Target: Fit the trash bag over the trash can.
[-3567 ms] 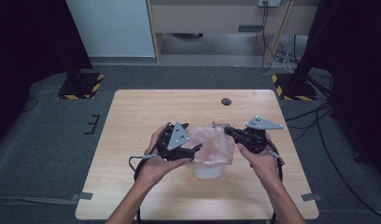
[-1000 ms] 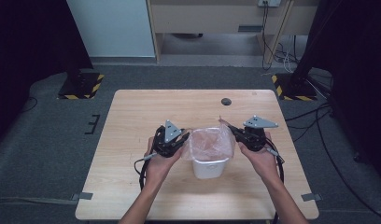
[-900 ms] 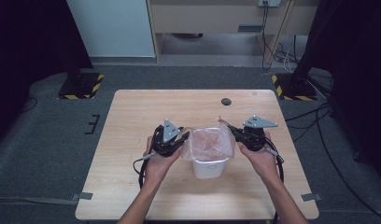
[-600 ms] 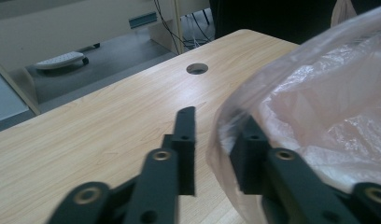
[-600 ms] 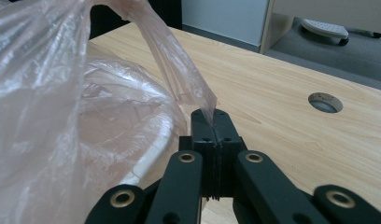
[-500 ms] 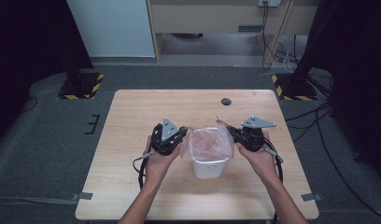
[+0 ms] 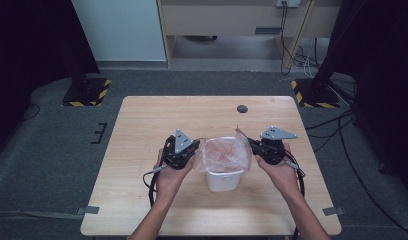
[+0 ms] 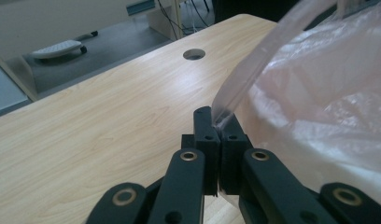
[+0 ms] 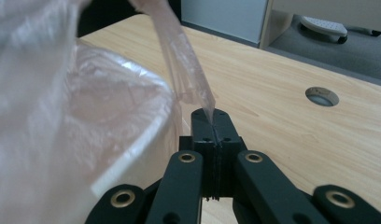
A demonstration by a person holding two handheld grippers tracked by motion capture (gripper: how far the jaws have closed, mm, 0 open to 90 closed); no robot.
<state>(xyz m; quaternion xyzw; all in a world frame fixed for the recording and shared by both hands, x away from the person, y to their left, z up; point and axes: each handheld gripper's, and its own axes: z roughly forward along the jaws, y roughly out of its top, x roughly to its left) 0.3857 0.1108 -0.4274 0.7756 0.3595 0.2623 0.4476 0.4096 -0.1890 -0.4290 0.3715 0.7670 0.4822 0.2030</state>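
A small white bin (image 7: pixel 223 181) stands at the middle of the wooden table (image 7: pixel 157 120), lined with a clear pinkish plastic bag (image 7: pixel 224 155). The bag's mouth is stretched wide above the rim. My left gripper (image 7: pixel 196 150) is at the bin's left, shut on the bag's left edge; its jaws have just been closing with the film between them. In the left gripper view the film (image 8: pixel 319 93) rises from the pinched tips (image 8: pixel 220 126). My right gripper (image 7: pixel 250 143) is shut on the bag's right edge, its jaws also having just closed on the film (image 9: pixel 188 79) at the tips (image 9: pixel 211 122).
A round cable hole (image 7: pixel 242 108) sits in the tabletop beyond the bin, also in the left gripper view (image 8: pixel 194 54) and the right gripper view (image 9: pixel 322 96). Cables trail off the near edge. Dark stands with striped bases (image 7: pixel 87 92) flank the table on the floor.
Since the oldest frame the left gripper has shifted left and the crumpled bag has been spread open over the bin. Over the last second both hands have stayed put.
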